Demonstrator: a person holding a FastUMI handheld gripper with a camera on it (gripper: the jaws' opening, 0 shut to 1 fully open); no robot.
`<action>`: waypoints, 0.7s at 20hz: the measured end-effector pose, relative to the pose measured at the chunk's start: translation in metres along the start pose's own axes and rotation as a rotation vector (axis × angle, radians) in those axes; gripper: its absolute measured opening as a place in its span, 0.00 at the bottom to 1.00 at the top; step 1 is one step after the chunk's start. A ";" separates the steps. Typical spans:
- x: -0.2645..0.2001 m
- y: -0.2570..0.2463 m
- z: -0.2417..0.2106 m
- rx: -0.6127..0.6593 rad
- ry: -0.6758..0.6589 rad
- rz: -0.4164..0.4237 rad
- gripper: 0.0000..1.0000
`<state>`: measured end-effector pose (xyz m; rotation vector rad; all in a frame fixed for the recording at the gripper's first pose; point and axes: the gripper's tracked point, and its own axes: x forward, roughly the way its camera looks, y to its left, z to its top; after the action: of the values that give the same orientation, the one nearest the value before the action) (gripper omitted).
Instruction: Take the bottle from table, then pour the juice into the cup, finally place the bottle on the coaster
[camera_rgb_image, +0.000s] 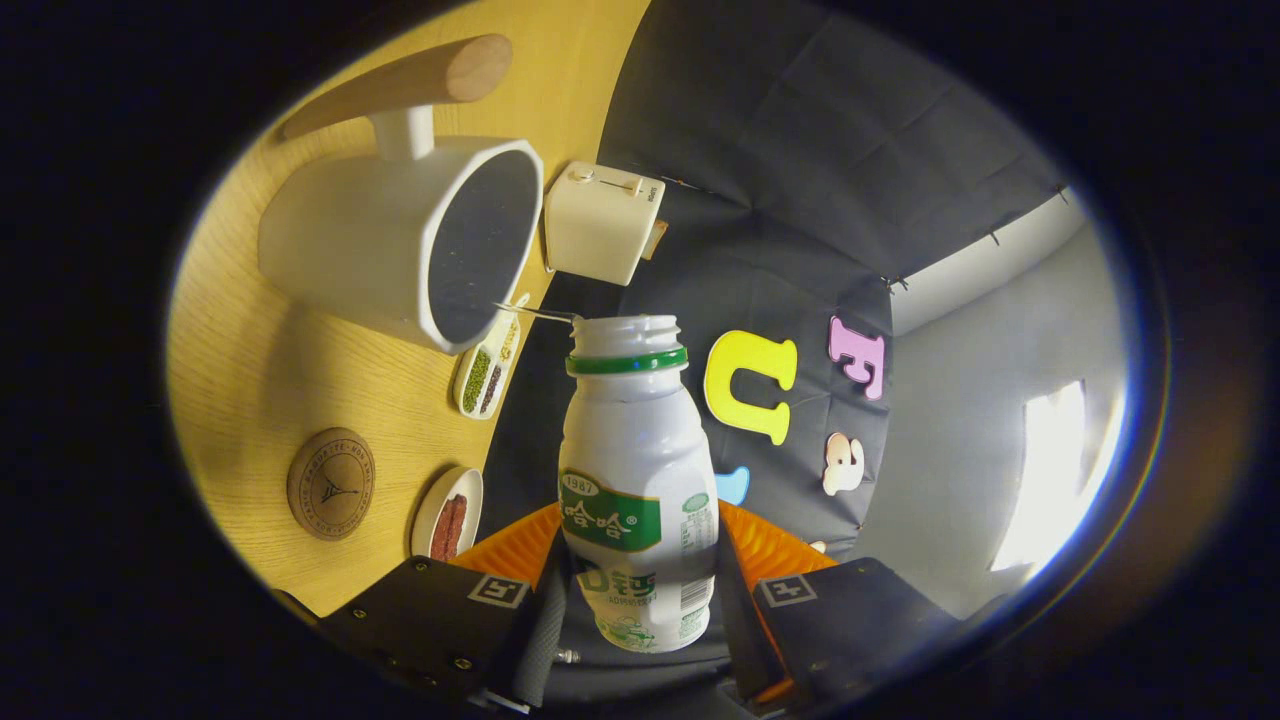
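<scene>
Fingers (640, 600): mine, closed on the bottle (636, 490), one pressing each side of its lower body, the label facing me. Grip sits low, I judge so that the neck stays free for pouring.

Bottle: white plastic, green ring under an open threaded mouth, cap off. It stands between my fingers and runs forward along them, its mouth beyond the fingertips. The whole view is rolled, so the tabletop (290, 380) reads as a wall on one side; I take that as the bottle tipped over for the pour.

Stream: a thin thread of liquid appears to run from the bottle's mouth to the cup's rim.

Cup (400, 245): white, large, with a wooden handle (400, 80) on a white stem; dark inside, its opening turned toward the bottle's mouth, just ahead of it. How full it is I cannot tell.

Coaster (331, 484): round, brown, flat on the tabletop, beside the cup and well apart from the bottle. Nothing on it; last step not yet done.

Other items: small white box (603, 222) past the cup; narrow dish of green and dark bits (487, 372); round dish with something red (448, 515).
</scene>
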<state>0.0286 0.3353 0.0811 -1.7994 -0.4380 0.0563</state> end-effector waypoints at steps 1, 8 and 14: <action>0.000 0.000 0.000 -0.003 -0.001 0.000 0.69; 0.002 -0.001 -0.001 -0.038 -0.010 -0.003 0.69; 0.003 -0.003 -0.004 -0.062 -0.010 -0.009 0.68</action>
<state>0.0321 0.3336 0.0852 -1.8584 -0.4594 0.0456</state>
